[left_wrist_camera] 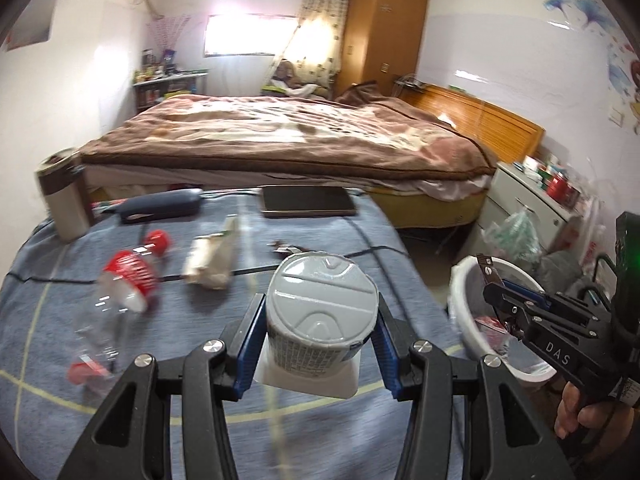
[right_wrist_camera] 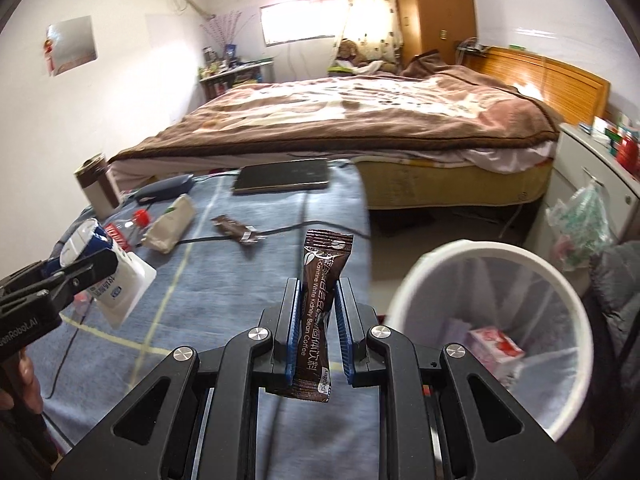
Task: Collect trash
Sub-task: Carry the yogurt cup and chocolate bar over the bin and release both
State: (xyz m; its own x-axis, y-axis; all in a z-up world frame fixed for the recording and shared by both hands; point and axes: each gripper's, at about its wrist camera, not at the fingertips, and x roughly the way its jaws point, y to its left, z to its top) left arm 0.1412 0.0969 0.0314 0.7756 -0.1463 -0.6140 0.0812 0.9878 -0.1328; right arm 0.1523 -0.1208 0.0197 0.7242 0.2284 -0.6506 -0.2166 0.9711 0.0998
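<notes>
The left gripper clamps a light, crushable yogurt cup by its sides, while the right gripper pinches a limp, slippery coffee sachet mid-length.

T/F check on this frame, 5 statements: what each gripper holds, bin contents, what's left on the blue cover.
1. The left gripper holds a white cup with a foil lid. True.
2. The right gripper is empty. False: its jaws are shut on a brown coffee sachet.
3. The white bin is empty. False: a pink and white packet lies inside it.
4. A second brown wrapper lies on the blue cover. True.
5. The clear bottle with a red label is already in the bin. False: it lies on the blue cover, beside a crumpled paper bag.
</notes>
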